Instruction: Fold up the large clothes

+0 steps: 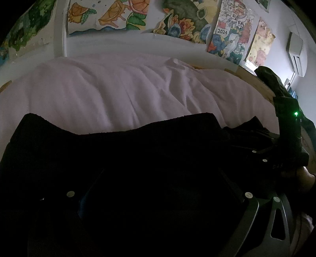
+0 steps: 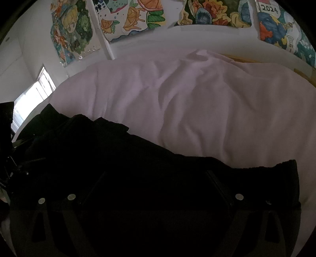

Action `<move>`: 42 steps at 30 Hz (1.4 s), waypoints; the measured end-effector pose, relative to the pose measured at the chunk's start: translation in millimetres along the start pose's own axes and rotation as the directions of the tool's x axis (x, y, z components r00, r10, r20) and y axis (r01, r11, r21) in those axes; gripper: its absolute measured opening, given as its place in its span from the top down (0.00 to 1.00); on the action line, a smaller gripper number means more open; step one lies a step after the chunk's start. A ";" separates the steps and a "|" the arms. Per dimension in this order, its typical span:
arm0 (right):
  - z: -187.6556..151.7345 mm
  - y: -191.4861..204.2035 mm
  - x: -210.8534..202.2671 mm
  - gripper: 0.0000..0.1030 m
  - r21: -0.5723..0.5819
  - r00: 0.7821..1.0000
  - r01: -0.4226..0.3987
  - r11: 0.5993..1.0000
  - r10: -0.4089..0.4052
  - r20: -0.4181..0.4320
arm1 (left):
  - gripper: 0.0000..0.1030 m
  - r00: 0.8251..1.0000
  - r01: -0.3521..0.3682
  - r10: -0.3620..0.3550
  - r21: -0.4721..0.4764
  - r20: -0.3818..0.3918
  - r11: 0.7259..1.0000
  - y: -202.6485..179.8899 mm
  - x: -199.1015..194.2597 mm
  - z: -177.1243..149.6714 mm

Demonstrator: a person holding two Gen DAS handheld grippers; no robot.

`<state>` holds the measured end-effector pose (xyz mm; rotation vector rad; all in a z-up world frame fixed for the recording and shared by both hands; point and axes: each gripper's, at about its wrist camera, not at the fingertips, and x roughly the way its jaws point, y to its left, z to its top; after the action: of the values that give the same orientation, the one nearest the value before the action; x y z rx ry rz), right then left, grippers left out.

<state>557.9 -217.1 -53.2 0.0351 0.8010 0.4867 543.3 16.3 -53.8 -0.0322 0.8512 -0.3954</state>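
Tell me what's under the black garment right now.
The black garment lies on the pale pink bedsheet, which shows beyond its far edge in both views. Whatever lies directly beneath the dark cloth is covered; both sets of tongs are lost in it too.

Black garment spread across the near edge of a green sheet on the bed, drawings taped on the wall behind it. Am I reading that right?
Not quite: the sheet is pale pink, not green, as the right wrist view shows clearly and the left wrist view confirms. The rest holds: the black garment lies across the sheet's near edge, and coloured drawings hang on the wall behind the bed.
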 end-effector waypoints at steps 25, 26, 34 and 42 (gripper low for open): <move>-5.2 0.4 -16.7 0.05 0.000 0.998 -0.047 0.999 0.047 0.050 | 0.01 0.996 0.067 -0.065 -0.019 0.067 0.998 4.2 -14.5 -7.2; -5.8 -0.7 -20.8 0.05 0.005 0.997 -0.056 0.998 0.056 0.053 | 0.01 0.996 0.064 -0.063 -0.022 0.071 0.998 4.1 -18.1 -7.5; -16.3 14.0 -73.4 0.05 -0.057 0.994 0.094 0.994 -0.091 0.056 | 0.01 0.979 -0.107 0.108 -0.015 0.171 0.994 -4.3 -76.5 -19.2; -53.7 20.0 -134.2 0.03 -0.108 0.974 0.214 0.971 -0.204 0.097 | 0.01 0.969 -0.175 0.182 -0.054 0.166 0.983 14.6 -124.3 -39.4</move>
<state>432.9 -265.3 4.7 -0.1359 0.6818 0.3293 445.5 78.7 7.6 -0.0250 0.6860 -0.2029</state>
